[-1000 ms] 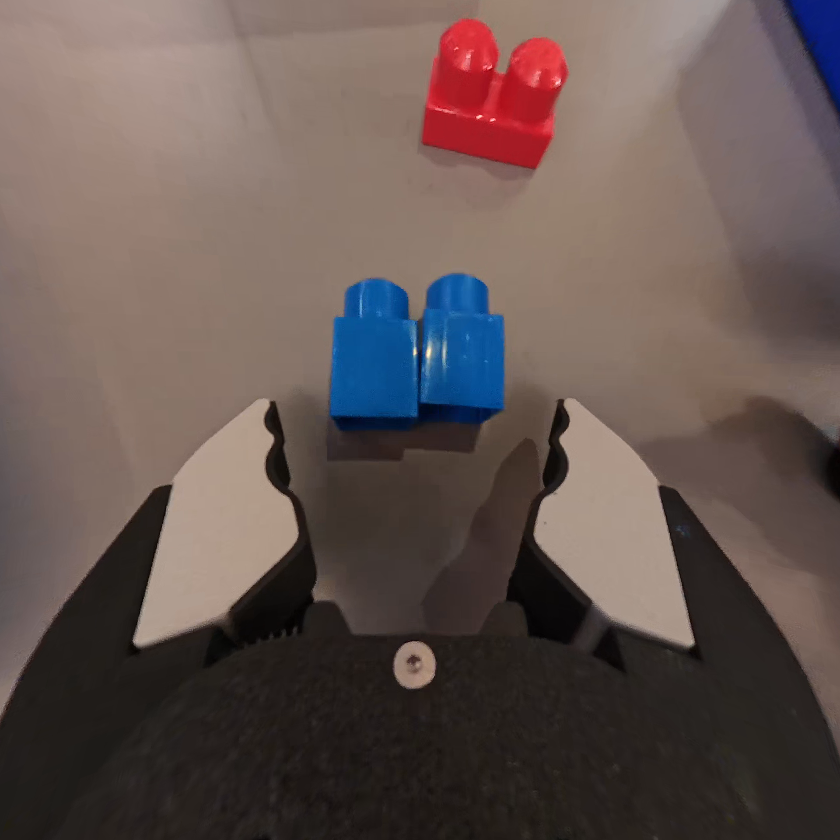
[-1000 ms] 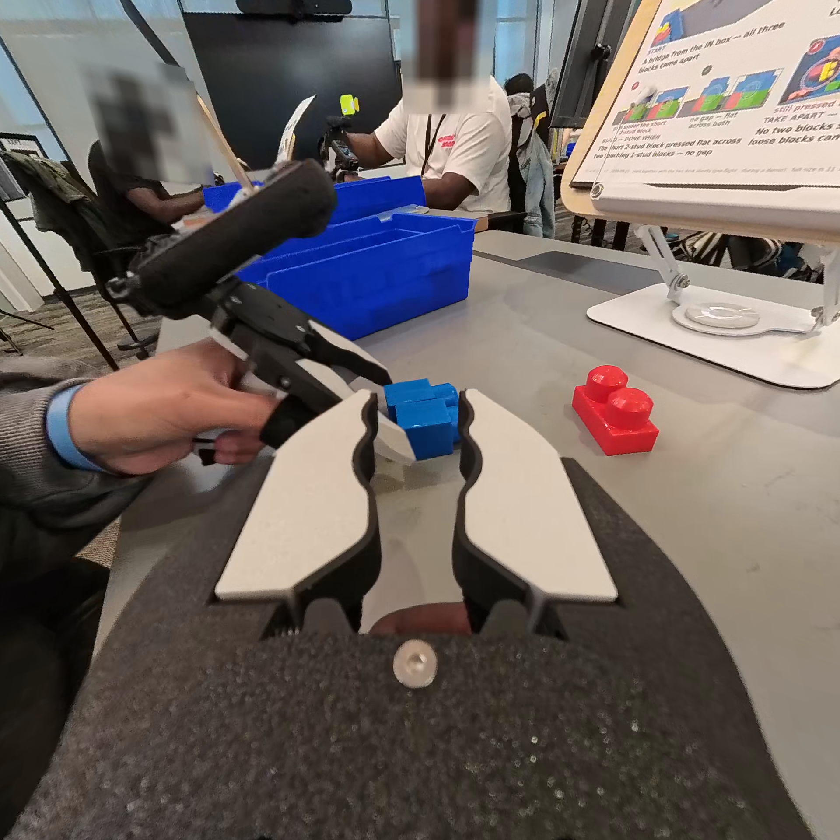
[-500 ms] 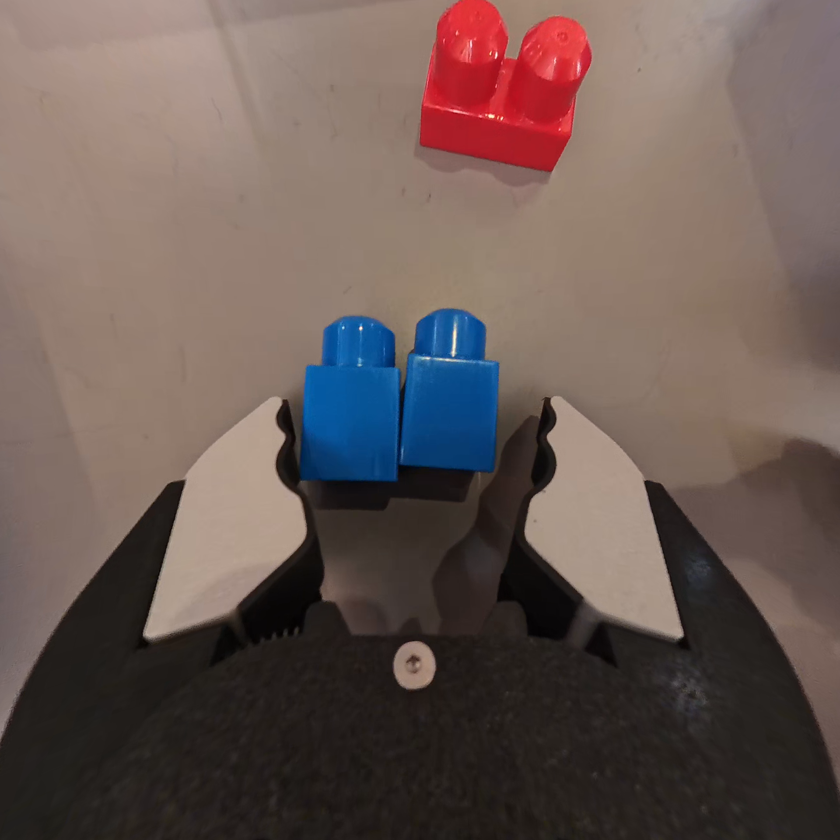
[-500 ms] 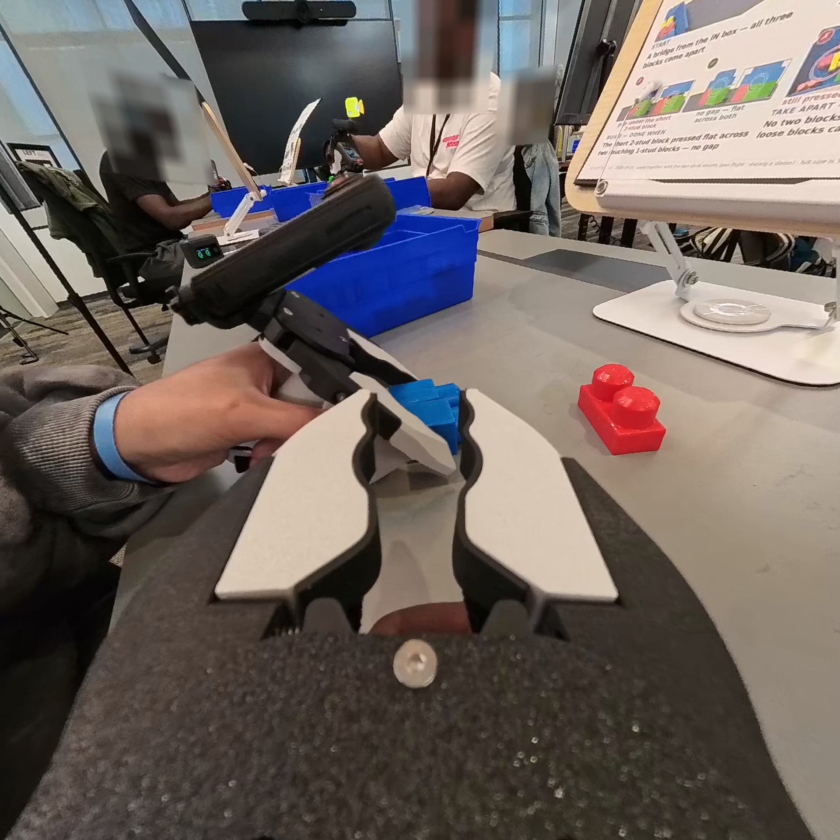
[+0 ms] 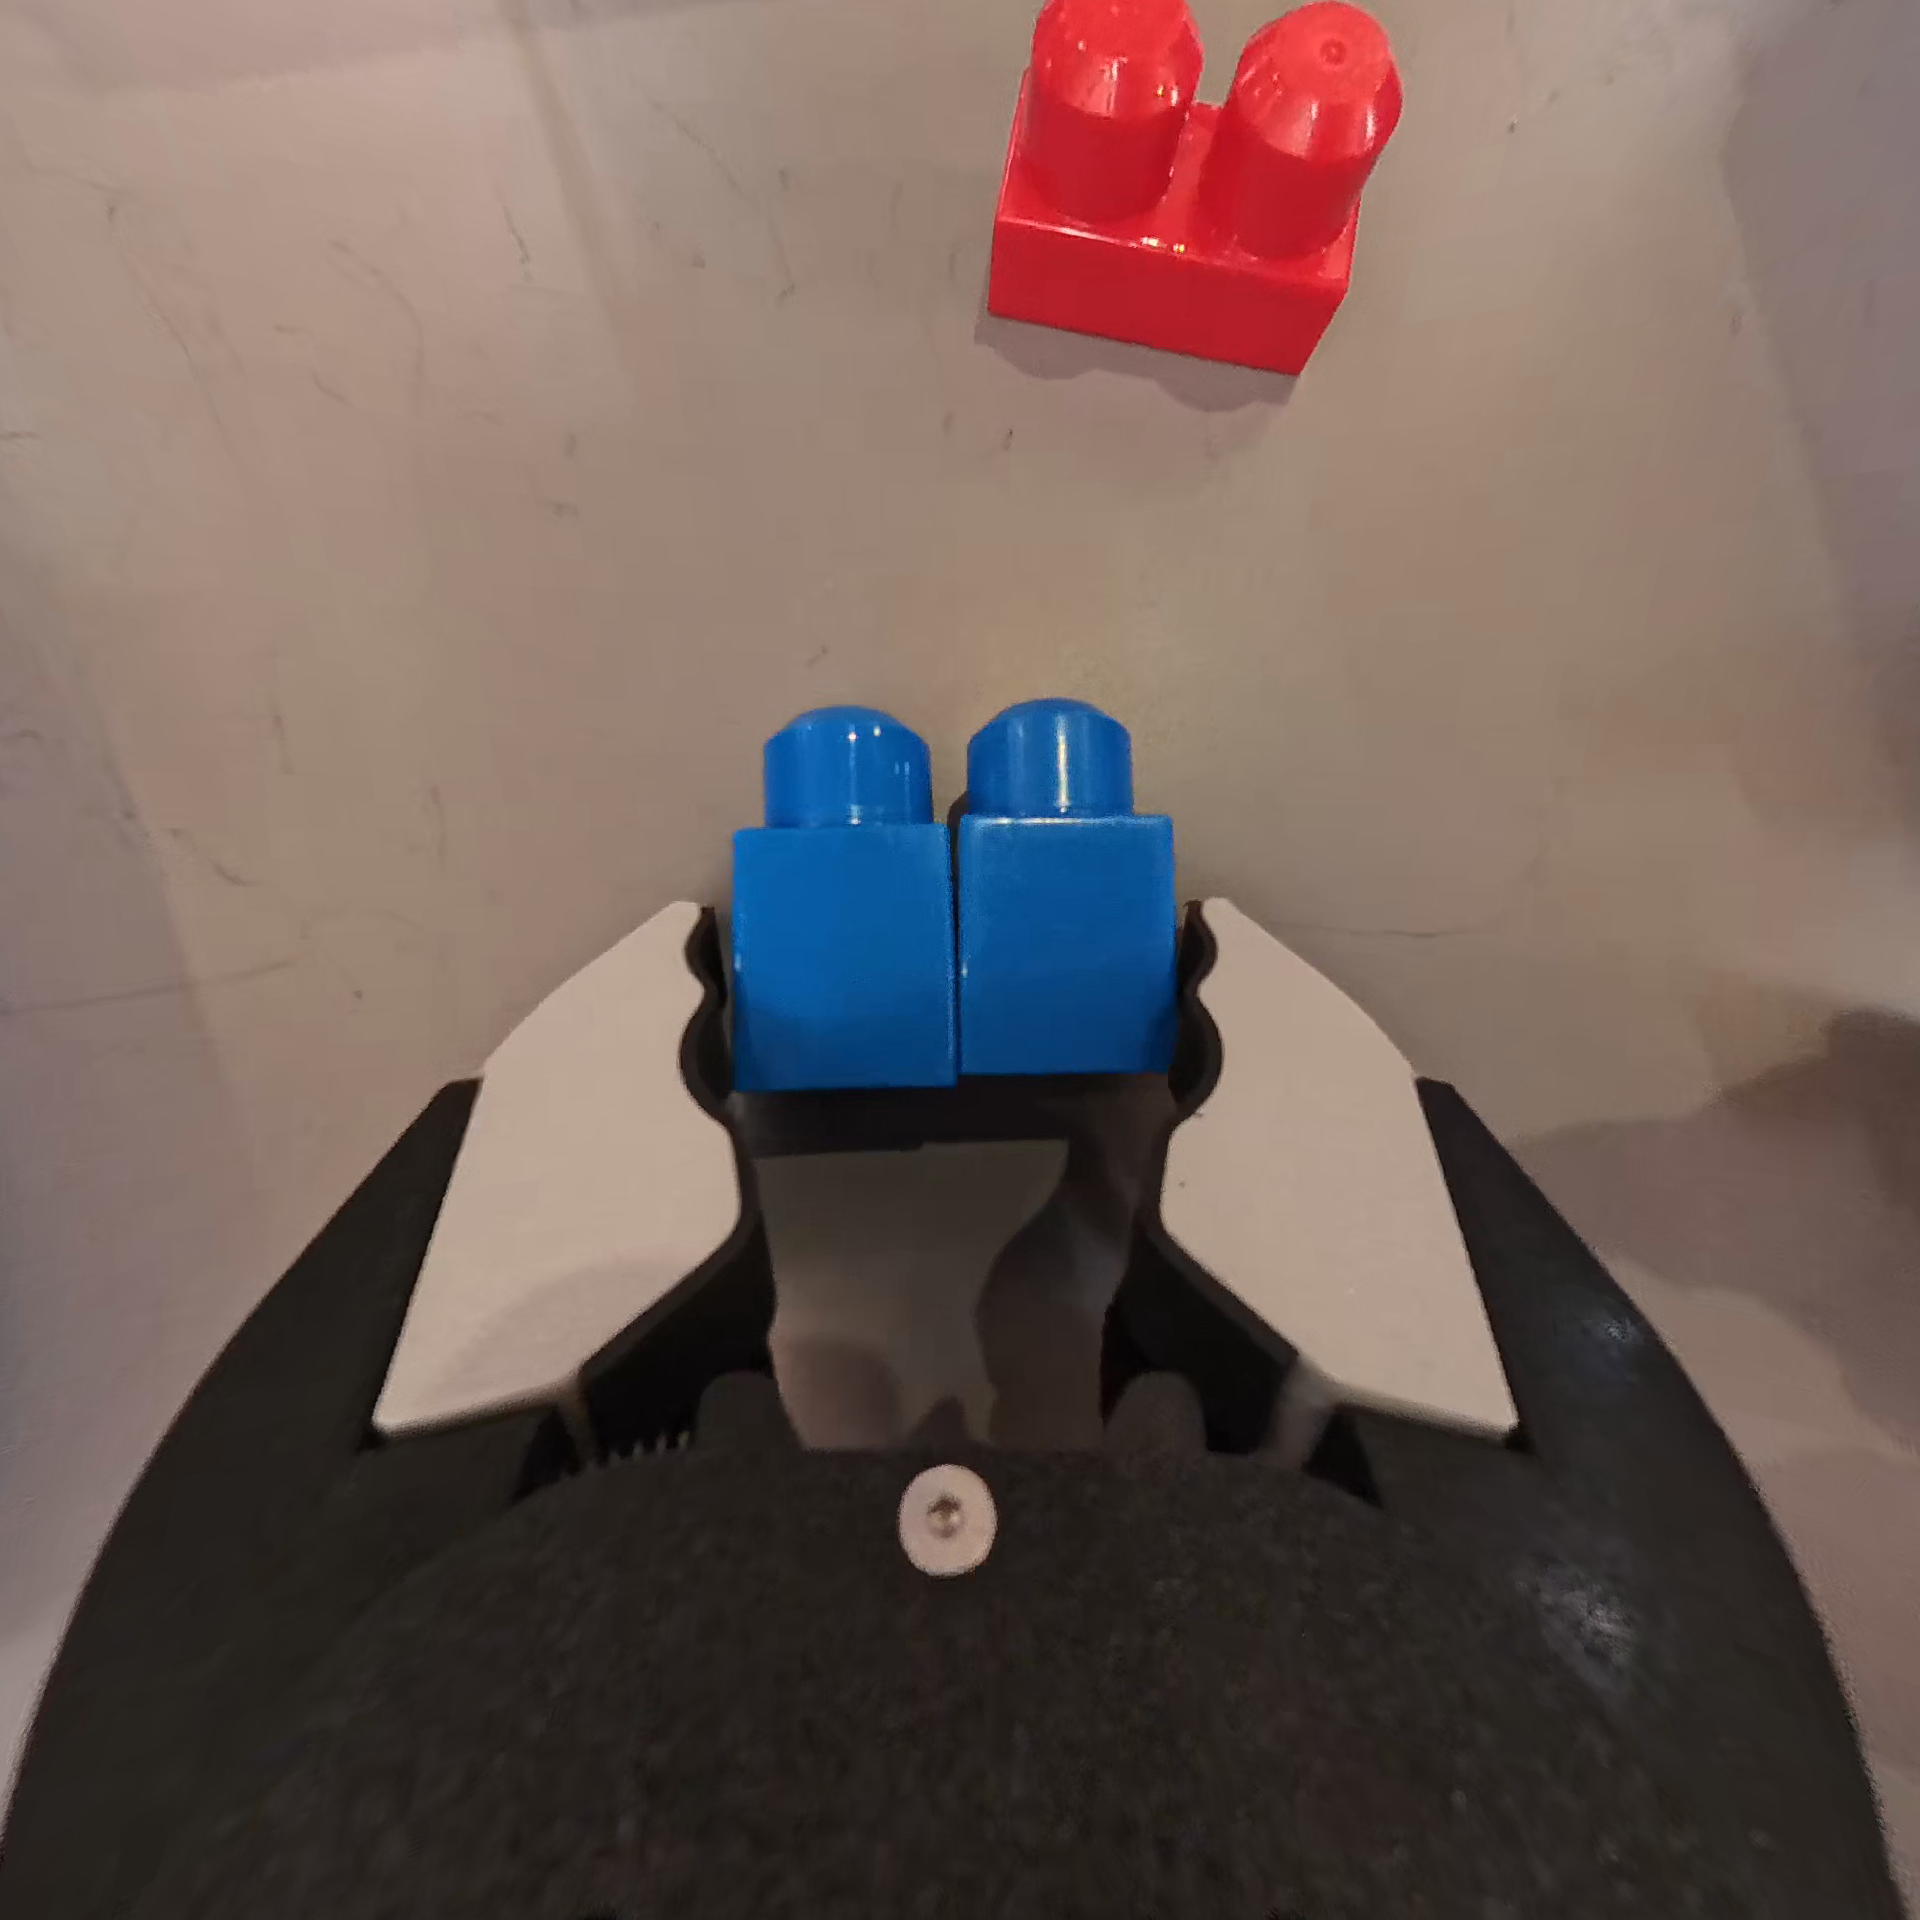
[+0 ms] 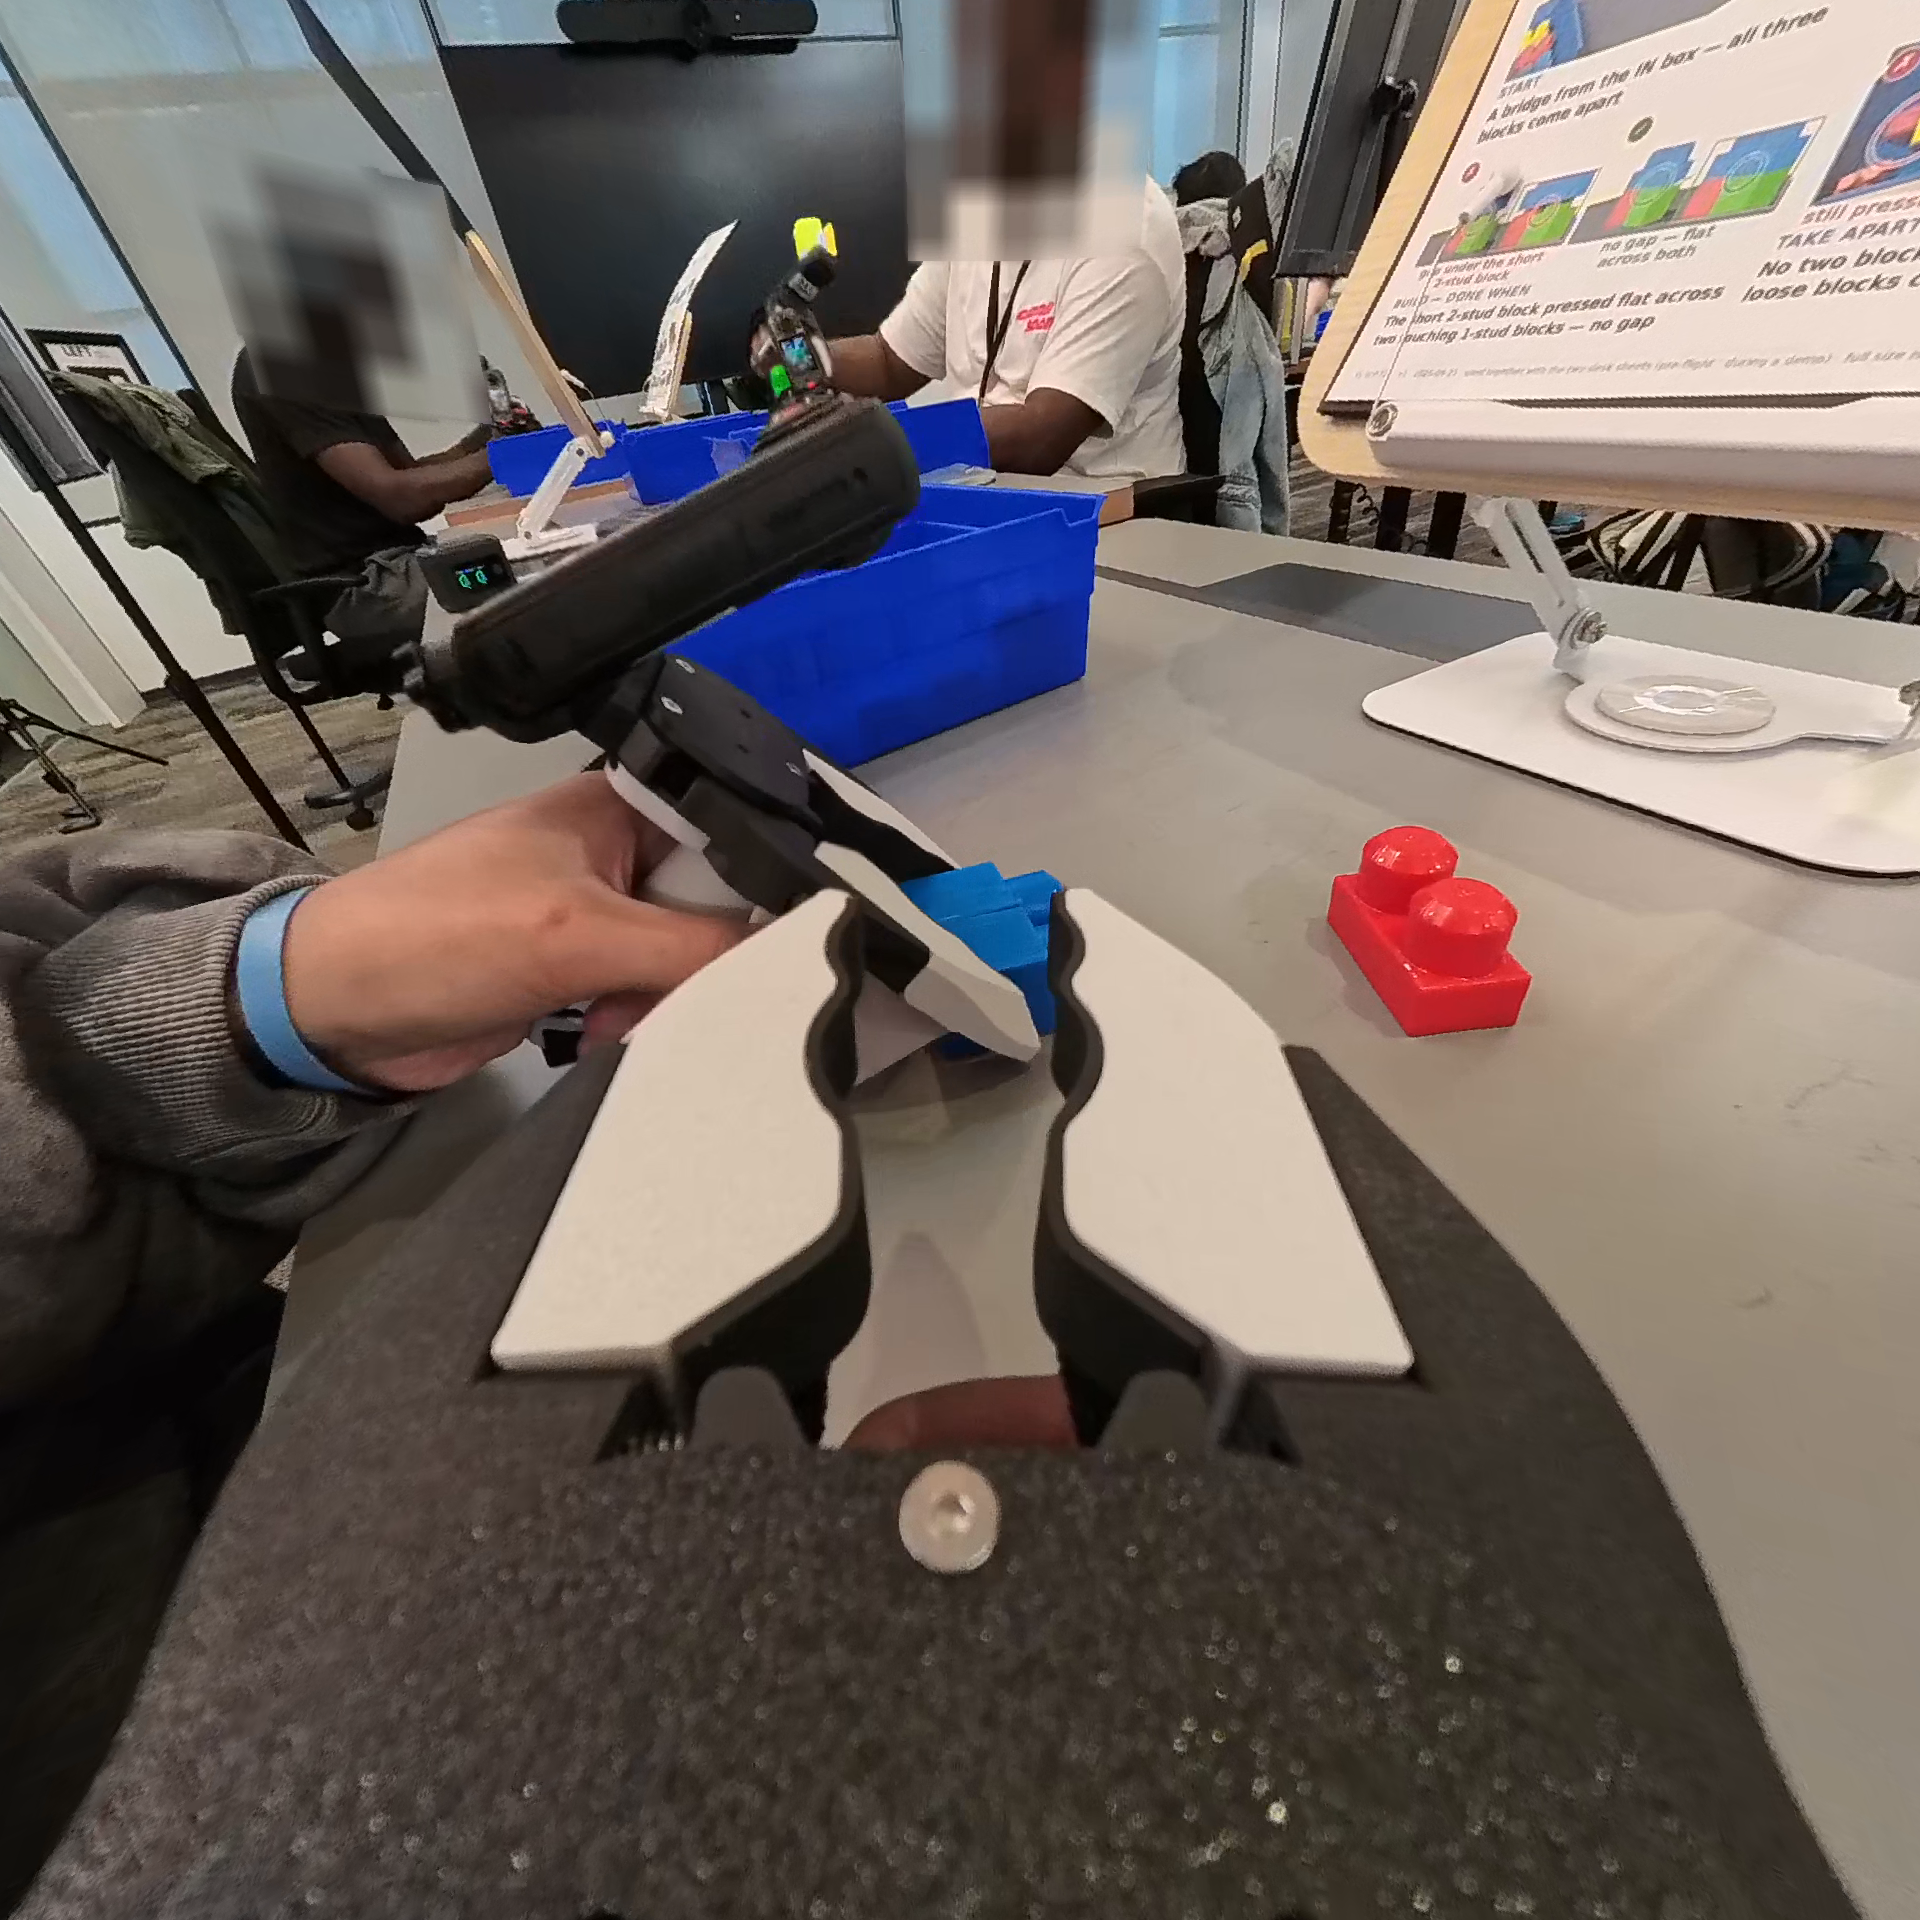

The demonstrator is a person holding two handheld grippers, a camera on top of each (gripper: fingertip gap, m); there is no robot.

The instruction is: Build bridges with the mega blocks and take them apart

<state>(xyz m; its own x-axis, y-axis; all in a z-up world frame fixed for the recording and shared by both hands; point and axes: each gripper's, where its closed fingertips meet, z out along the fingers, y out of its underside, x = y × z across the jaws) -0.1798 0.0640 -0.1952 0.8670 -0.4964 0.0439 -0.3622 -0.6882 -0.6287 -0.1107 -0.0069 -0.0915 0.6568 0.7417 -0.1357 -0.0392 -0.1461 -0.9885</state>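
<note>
Left gripper (image 5: 954, 987) clamped across two side-by-side blue one-stud blocks (image 5: 952, 951), red two-stud block (image 5: 1179, 197) beyond them, right gripper (image 6: 951, 997) part-open, empty.

Worktop (image 6: 1558, 1195): we record a grey, matt surface with faint scuffs. On it we list two blue one-stud blocks (image 5: 951, 945), side by side and touching, studs up; one red two-stud block (image 6: 1429, 961), apart from the blue pair, studs up; a blue bin (image 6: 914, 634) farther back; and the white base of a stand (image 6: 1662, 748) at the right side.
</note>
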